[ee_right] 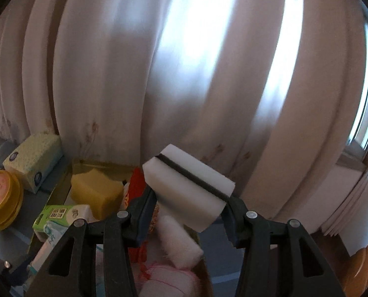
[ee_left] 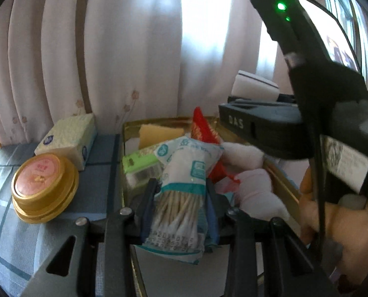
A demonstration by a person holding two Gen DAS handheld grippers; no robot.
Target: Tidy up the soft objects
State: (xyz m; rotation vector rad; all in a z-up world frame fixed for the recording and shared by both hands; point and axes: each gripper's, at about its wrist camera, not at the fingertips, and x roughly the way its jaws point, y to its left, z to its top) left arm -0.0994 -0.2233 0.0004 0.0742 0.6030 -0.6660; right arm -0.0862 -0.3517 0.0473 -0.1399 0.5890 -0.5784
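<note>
We were in the middle of gathering the soft things into the gold tray [ee_left: 283, 185], with both hands loaded at once. Our left hand-held gripper [ee_left: 181, 193] was clamped on the bag of cotton swabs [ee_left: 181, 193], held just above the near end of the tray, its top leaning over the green tissue pack [ee_left: 139, 160] and the red packet [ee_left: 203, 128] already lying inside. Our right hand-held gripper [ee_right: 189, 203] was clamped on the white sponge [ee_right: 189, 180], the block with a dark stripe along its top, carried in the air above the tray's right side; the view was blurred, so we judged it to be on the move. Inside the tray we could also see the yellow sponge [ee_right: 94, 193] at the far end and white fluffy rolls [ee_right: 179, 242] near the front. The boxed tissues [ee_left: 67, 136] and the round gold tin [ee_left: 42, 185] stood outside, on the blue checked bench [ee_left: 10, 235] to the left. We judged the next move to call for lowering each load into a free spot, the swabs at the near end and the sponge toward the right, then parting the jaws only once each rested. The tray was crowded, so a careless drop could leave something perched on the rim.
</note>
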